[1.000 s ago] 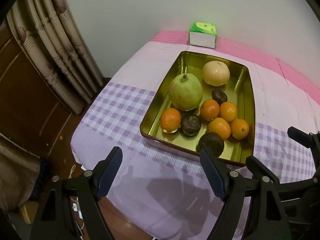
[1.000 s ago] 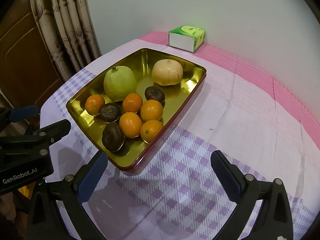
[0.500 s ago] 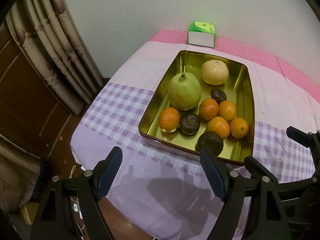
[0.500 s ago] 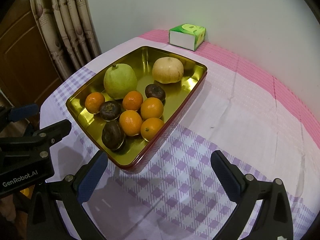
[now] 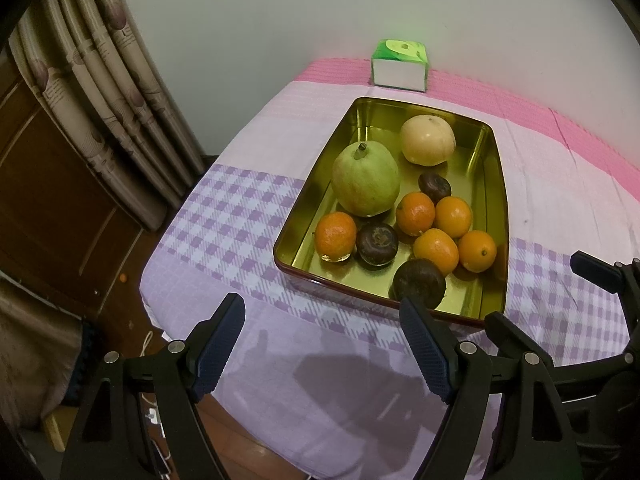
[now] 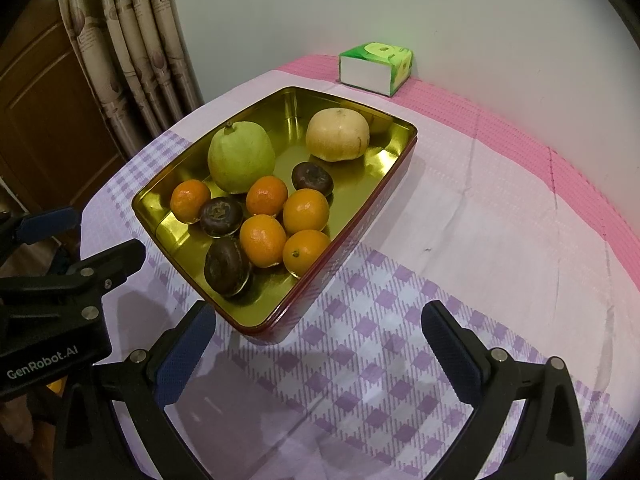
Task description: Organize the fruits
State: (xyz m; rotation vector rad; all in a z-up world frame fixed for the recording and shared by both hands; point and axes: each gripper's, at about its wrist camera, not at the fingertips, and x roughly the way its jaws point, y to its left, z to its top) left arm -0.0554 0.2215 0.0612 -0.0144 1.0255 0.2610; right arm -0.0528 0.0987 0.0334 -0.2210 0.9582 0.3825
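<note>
A gold metal tray (image 5: 498, 184) (image 6: 394, 168) with a red outer wall sits on the table. It holds a green guava (image 5: 365, 184) (image 6: 241, 158), a pale yellow round fruit (image 5: 428, 141) (image 6: 337, 134), several oranges (image 5: 415, 213) (image 6: 305, 211) and three dark brown fruits (image 5: 377, 240) (image 6: 221, 216). My left gripper (image 5: 322, 320) is open and empty, hovering before the tray's near edge. My right gripper (image 6: 318, 334) is open and empty, just in front of the tray's near corner. Each gripper shows at the edge of the other's view.
A green and white tissue box (image 5: 399, 65) (image 6: 375, 69) stands at the table's far edge by the wall. The tablecloth (image 6: 460, 216) is pink, white and purple checked. Curtains (image 5: 104, 92) and a wooden door (image 5: 44, 200) are to the left, beyond the table edge.
Both grippers have drawn back and up slightly, so the tray sits a little higher in each view. The fruits have not moved. Both grippers stay open.
</note>
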